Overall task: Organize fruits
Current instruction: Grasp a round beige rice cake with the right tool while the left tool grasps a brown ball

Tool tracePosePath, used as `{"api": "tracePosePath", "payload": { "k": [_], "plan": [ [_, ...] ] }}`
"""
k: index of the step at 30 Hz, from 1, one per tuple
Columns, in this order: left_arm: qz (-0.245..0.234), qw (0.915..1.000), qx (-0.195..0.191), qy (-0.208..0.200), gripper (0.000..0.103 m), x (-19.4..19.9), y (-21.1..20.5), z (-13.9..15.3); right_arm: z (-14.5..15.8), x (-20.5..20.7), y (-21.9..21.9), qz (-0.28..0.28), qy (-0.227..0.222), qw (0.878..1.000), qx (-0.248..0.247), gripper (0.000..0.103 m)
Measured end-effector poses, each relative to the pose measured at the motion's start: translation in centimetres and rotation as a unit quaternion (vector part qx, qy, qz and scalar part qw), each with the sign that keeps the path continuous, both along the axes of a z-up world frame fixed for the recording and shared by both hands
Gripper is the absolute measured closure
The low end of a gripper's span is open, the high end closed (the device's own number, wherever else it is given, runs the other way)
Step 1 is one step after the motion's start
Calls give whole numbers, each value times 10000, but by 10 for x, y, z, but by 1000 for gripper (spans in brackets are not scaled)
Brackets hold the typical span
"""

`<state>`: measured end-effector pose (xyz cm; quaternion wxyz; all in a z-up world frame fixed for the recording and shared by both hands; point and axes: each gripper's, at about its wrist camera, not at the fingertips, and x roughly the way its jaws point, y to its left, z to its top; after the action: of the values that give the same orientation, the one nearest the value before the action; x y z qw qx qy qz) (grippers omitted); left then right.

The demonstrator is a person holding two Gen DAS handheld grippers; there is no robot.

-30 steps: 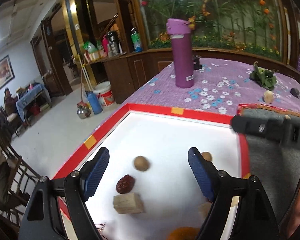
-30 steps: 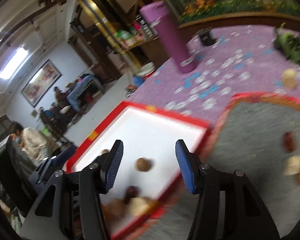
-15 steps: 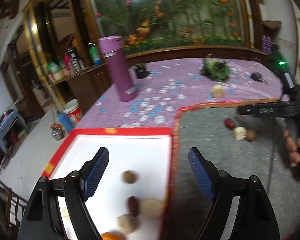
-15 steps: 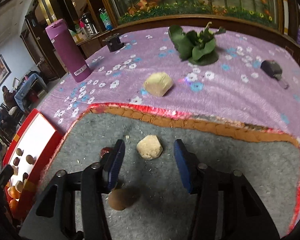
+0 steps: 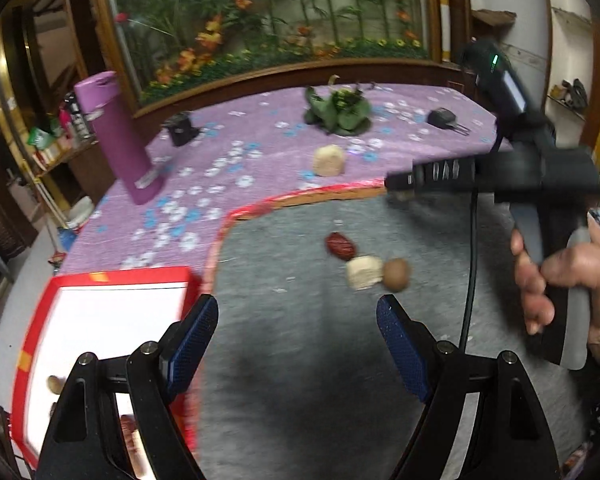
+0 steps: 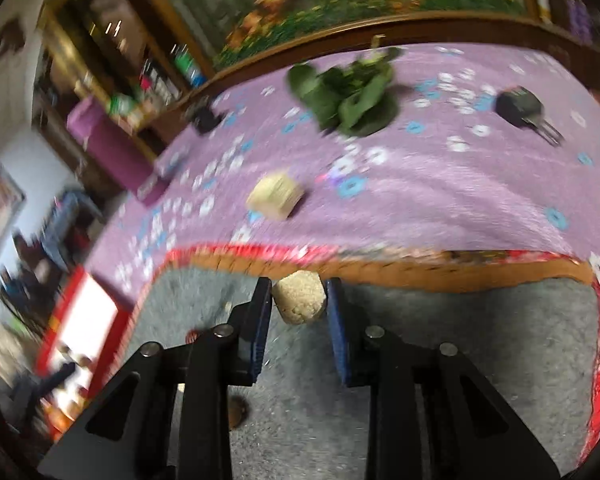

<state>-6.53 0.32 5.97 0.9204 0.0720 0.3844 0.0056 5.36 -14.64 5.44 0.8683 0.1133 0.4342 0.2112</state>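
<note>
On the grey mat (image 5: pixel 300 240) lie a dark red date (image 5: pixel 340 246), a pale chunk (image 5: pixel 364 273) and a round brown fruit (image 5: pixel 396 275), close together. My left gripper (image 5: pixel 298 344) hovers open in front of them with nothing between its fingers. At its left sits the white tray with a red rim (image 5: pixel 120 274), with a brown fruit (image 5: pixel 54 384) inside. My right gripper (image 6: pixel 298 316) is shut on a pale lumpy piece (image 6: pixel 300 298) near the mat's far edge. In the left wrist view the right gripper (image 5: pixel 400 182) reaches in from the right.
A beige block (image 5: pixel 329 160) lies on the purple flowered cloth beyond the mat, with a leafy green bundle (image 5: pixel 338 114), a black key fob (image 5: pixel 444 118) and a tall purple bottle (image 5: pixel 118 140) further back. A person's hand (image 5: pixel 560 280) grips the right handle.
My left gripper has swung right, from over the tray to over the mat. My right gripper has closed from open onto the pale lumpy piece.
</note>
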Motion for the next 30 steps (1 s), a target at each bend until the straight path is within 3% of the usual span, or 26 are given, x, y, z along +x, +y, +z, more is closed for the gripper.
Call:
{"api": "tracePosePath", "payload": {
  "k": [2,6,8,11,21,23,26,30],
  "plan": [
    [-113,9998,-83,163,21,7,-11,-4,-1,5,-15,-213,155,9992,291,74],
    [-334,9979,-288,471,23,21,-32,-15,-1,10,-30,-502,269,9975,414,74],
    [-337,9974,-317,546,32,27,-37,-19,1,11,-36,-595,300,9961,580,74],
    [-314,9963,-412,683,34,40,-42,-24,4,12,-45,-715,278,9945,717,74],
    [-268,9973,-356,581,52,61,-49,-31,7,14,-55,-867,260,9913,953,74],
    [-285,9983,-295,423,66,57,-47,-29,7,14,-55,-848,246,9915,955,74],
    [-223,9991,-85,363,78,54,-45,-32,10,13,-58,-842,219,9903,1079,74],
    [-248,9982,-280,470,78,49,-34,-35,11,12,-59,-875,189,9901,1080,74]
  ]
}}
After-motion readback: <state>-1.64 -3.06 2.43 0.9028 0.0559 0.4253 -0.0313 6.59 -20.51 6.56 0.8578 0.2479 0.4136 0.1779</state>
